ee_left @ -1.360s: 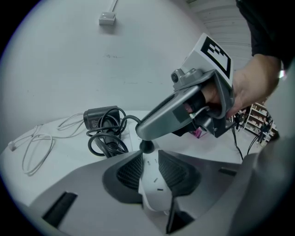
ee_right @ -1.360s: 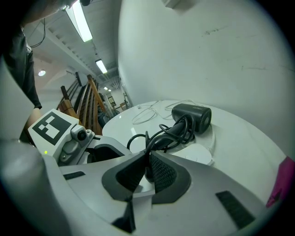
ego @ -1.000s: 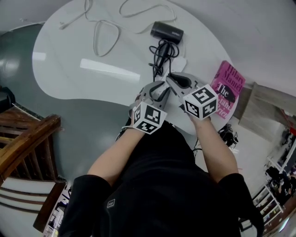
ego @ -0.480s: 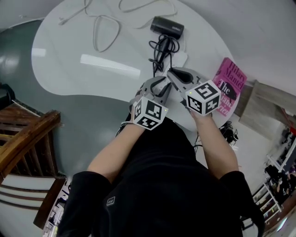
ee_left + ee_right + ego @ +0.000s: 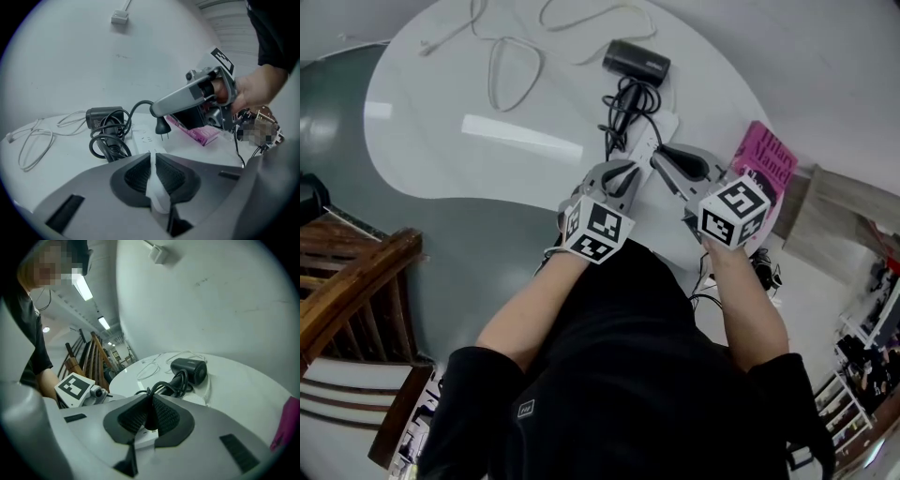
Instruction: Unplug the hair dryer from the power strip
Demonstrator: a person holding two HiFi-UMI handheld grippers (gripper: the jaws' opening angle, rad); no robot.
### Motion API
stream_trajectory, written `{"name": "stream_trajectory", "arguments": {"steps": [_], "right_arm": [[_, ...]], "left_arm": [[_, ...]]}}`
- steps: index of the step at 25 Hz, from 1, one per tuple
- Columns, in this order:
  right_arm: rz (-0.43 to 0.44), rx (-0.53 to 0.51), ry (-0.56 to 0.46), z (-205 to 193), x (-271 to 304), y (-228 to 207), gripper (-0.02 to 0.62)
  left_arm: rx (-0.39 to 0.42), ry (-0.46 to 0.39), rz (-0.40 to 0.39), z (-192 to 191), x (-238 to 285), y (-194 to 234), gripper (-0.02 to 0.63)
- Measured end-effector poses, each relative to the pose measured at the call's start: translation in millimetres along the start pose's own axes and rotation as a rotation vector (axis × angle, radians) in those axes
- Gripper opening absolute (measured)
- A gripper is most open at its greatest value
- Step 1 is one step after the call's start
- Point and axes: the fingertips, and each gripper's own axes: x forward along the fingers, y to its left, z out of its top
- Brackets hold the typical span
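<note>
The fingers (image 5: 138, 176) of my left gripper (image 5: 153, 157) have just been closing and pinch the near end of the white plastic power strip (image 5: 145, 138), which lies on the round white table (image 5: 441, 122). The fingers (image 5: 167, 416) of my right gripper (image 5: 151, 405) are clenched on the black two-prong plug (image 5: 162, 126), held clear above the strip with its prongs bare. Its coiled black cord (image 5: 108, 140) leads to the black hair dryer (image 5: 637, 61), lying on the table near the strip's far end. I judge the unplugging done; only setting the plug down and letting go remains.
</note>
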Motion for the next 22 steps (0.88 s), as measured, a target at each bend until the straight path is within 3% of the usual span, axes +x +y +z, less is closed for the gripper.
{"name": "stream_trajectory", "arguments": {"steps": [6, 10, 14, 22], "right_arm": [[-0.047, 0.023, 0.014, -9.8, -18.4, -5.6, 0.052], [-0.089, 0.044, 0.013, -13.8, -29.7, -11.0, 0.052], [-0.134, 0.077, 0.024, -23.9, -37.9, -19.8, 0.052], [-0.18, 0.114, 0.054, -45.9, -41.8, -27.9, 0.052]], "left_arm": [[-0.011, 0.029, -0.046, 0.8, -4.2, -2.5, 0.041], [0.018, -0.003, -0.053, 15.0, -14.2, -5.8, 0.039], [0.049, -0.049, -0.041, 34.9, -24.4, -7.4, 0.04], [0.024, -0.145, 0.037, 75.8, -54.2, 8.7, 0.036]]}}
